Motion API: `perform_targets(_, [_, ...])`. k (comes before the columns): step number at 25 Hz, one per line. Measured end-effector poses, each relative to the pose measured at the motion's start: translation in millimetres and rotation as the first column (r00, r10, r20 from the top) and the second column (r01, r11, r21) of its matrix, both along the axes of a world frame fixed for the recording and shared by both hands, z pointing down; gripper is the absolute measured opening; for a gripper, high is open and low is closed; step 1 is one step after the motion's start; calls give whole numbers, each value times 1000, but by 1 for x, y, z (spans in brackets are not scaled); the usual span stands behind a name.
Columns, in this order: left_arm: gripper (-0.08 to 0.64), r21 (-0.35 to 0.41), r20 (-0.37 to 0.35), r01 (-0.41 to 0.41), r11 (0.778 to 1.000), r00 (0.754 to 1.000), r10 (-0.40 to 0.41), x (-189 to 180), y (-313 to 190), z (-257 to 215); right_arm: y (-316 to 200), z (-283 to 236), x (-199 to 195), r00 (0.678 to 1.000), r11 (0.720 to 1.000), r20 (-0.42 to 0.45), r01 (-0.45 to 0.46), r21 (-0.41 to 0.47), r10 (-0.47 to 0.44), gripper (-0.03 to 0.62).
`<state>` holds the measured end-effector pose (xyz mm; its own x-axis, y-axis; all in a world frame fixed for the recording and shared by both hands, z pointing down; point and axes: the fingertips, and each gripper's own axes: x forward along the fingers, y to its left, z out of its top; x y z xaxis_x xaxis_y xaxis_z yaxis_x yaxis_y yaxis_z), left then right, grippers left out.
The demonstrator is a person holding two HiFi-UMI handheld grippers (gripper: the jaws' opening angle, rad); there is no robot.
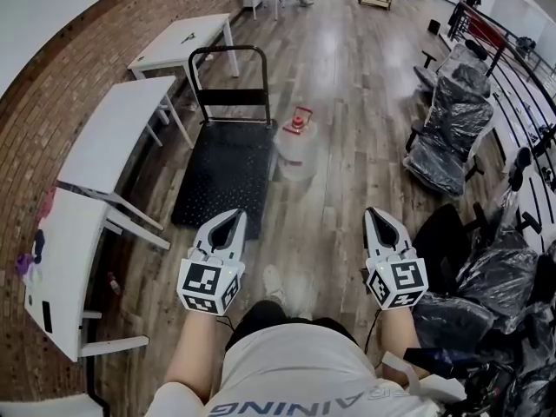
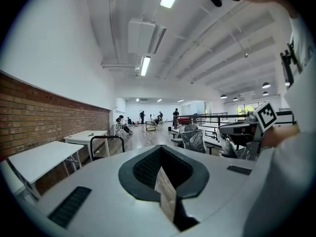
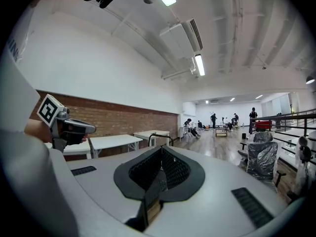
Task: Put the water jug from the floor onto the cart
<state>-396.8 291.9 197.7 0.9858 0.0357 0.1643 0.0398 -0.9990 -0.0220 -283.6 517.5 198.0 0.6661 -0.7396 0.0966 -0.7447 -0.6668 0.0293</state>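
Observation:
The clear water jug [image 1: 296, 153] with a red cap stands upright on the wood floor, just right of the black flat cart [image 1: 224, 179]. The cart's black push handle [image 1: 229, 69] rises at its far end. Both grippers are held low in front of me, well short of the jug and roughly level. My left gripper [image 1: 228, 219] points toward the cart's near edge, its jaws together and empty. My right gripper [image 1: 380, 215] is to the right of the jug's line, shut with nothing in it. Neither gripper view shows the jug; the left gripper view catches the cart handle [image 2: 105, 144].
White tables [image 1: 111, 135] line the brick wall on the left, close beside the cart. Plastic-wrapped office chairs [image 1: 450, 129] and a black railing [image 1: 512, 68] crowd the right side. Several people are far down the hall [image 2: 158, 117].

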Motion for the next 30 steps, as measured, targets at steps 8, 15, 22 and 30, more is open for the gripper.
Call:
perform_targets(8, [2, -37, -37, -43, 998, 998, 42, 71, -15, 2, -8, -4, 50, 999, 998, -39, -28, -58, 26, 6])
perform_targets(15, [2, -60, -35, -55, 997, 998, 53, 145, -54, 3, -56, -7, 112, 999, 995, -48, -2, -99, -3, 6])
perform_targets(22, [2, -33, 5, -57, 998, 998, 57, 203, -114, 5, -116, 4, 173, 1000, 996, -5, 13, -88, -14, 6])
perform_targets(30, [2, -45, 32, -66, 997, 997, 68, 263, -181, 16, -176, 7, 234, 1000, 996, -11, -2, -84, 1, 6])
